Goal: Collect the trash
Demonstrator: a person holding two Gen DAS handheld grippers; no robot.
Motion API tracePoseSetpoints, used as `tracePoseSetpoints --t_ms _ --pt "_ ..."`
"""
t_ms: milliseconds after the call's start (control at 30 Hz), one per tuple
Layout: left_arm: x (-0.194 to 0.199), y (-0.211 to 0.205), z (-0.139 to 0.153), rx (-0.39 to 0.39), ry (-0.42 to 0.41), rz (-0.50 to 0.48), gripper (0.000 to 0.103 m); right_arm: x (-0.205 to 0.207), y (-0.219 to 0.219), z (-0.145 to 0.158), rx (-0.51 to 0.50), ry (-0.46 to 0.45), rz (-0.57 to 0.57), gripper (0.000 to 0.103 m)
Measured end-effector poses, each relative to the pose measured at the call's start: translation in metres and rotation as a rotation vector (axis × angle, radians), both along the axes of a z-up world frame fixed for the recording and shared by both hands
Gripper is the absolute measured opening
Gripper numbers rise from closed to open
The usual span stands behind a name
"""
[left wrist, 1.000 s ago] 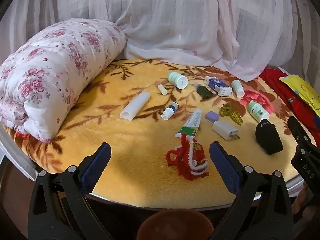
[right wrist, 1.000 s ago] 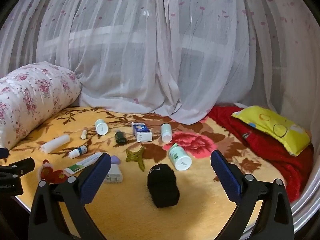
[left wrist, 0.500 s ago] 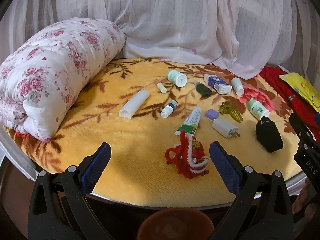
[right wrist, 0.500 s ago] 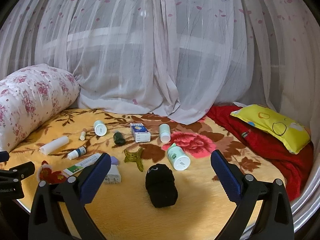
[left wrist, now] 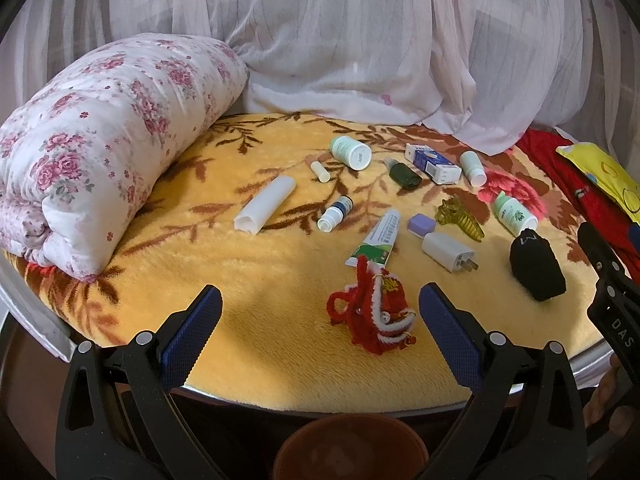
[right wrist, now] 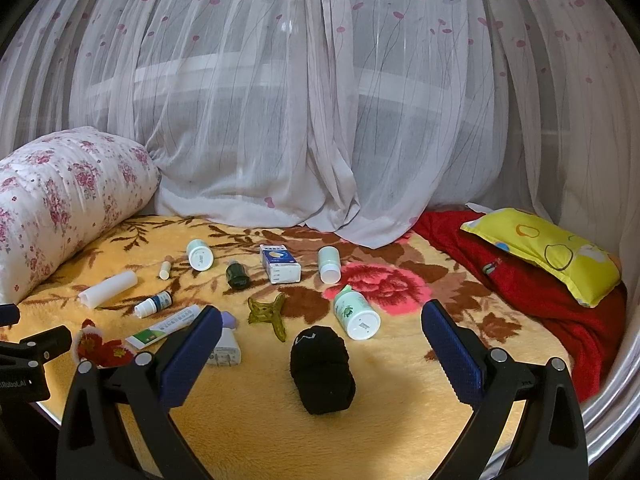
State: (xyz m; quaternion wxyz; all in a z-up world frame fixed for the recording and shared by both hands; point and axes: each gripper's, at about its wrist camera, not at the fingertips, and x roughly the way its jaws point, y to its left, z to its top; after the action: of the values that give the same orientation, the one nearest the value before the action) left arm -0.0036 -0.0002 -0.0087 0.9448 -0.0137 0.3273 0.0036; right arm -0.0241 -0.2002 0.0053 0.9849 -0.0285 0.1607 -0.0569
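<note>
Both grippers hang spread wide and empty at the bed's near edge: the left gripper (left wrist: 320,336) before a red knitted toy (left wrist: 372,320), the right gripper (right wrist: 322,354) over a black sock roll (right wrist: 322,372). Bottles, a toothpaste tube (left wrist: 376,238) and a small box (right wrist: 279,263) lie scattered mid-blanket (left wrist: 260,280). A brown bin (left wrist: 352,448) stands below the edge.

Sheer white curtain (right wrist: 320,120) with small pink petal print spans 9 to 3 o'clock, daylit from a window behind. Bed covered by yellow plush blanket (left wrist: 248,280) with brown leaf pattern. Rolled floral quilt (left wrist: 100,160) at 9 o'clock. Red cloth (right wrist: 540,296) and yellow pillow (right wrist: 548,252) at 3 o'clock.
</note>
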Motion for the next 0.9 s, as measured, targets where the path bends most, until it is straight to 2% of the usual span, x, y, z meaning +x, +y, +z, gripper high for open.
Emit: tracePoseSetpoints --t_ms 900 --pt "-0.0006 -0.0041 -0.001 0.001 0.004 0.0 0.096 -0.0003 0.001 0.0015 0.0 0.0 -0.003 0.098"
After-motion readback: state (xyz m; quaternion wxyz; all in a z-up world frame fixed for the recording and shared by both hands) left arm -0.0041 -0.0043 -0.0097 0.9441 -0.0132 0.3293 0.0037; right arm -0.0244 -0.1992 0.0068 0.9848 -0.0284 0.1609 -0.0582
